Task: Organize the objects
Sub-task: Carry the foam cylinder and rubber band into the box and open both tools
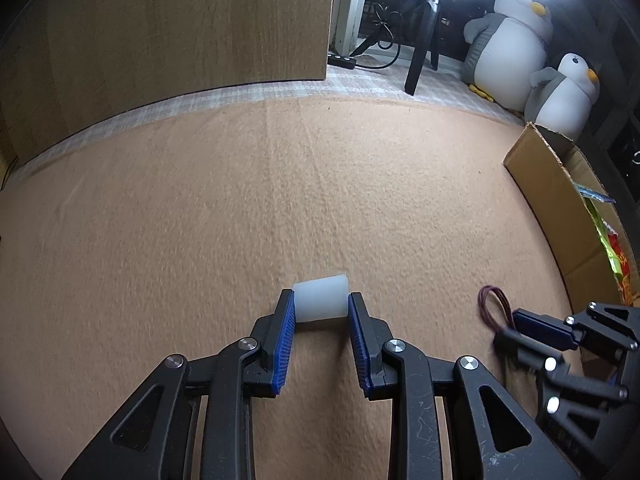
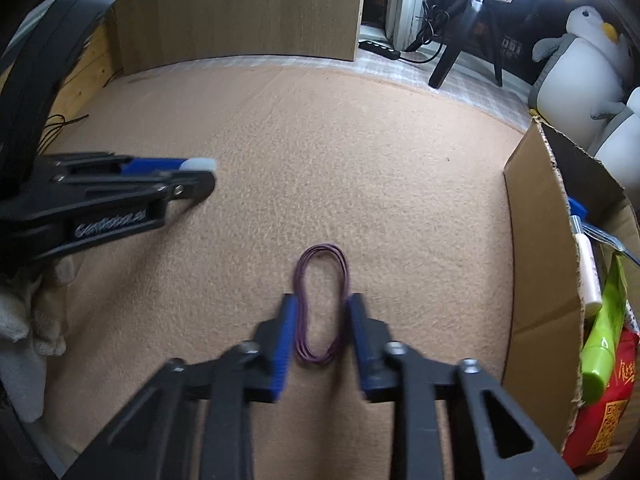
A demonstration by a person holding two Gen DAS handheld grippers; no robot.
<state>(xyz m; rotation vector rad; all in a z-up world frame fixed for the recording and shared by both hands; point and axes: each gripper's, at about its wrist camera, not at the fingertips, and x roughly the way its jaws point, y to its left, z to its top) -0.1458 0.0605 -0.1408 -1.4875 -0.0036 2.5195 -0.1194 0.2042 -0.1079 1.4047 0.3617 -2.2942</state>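
Note:
My left gripper [image 1: 320, 300] is shut on a small white cylinder [image 1: 320, 298], held by its two ends just above the tan carpet. It also shows in the right wrist view [image 2: 198, 165] at the left. A loop of purple rubber bands [image 2: 322, 304] lies on the carpet between the blue pads of my right gripper [image 2: 322, 304]. The pads stand on either side of the loop, touching or nearly touching its strands. The loop [image 1: 494, 304] and the right gripper [image 1: 516, 328] also show at the lower right of the left wrist view.
An open cardboard box [image 2: 536, 248] at the right holds a green tube [image 2: 604, 340], a red packet [image 2: 604, 408] and other items. A wooden panel [image 2: 240, 8] stands behind. Penguin plush toys [image 1: 516, 48], a tripod and cables lie beyond the carpet. A pale cloth [image 2: 28, 320] lies at the left.

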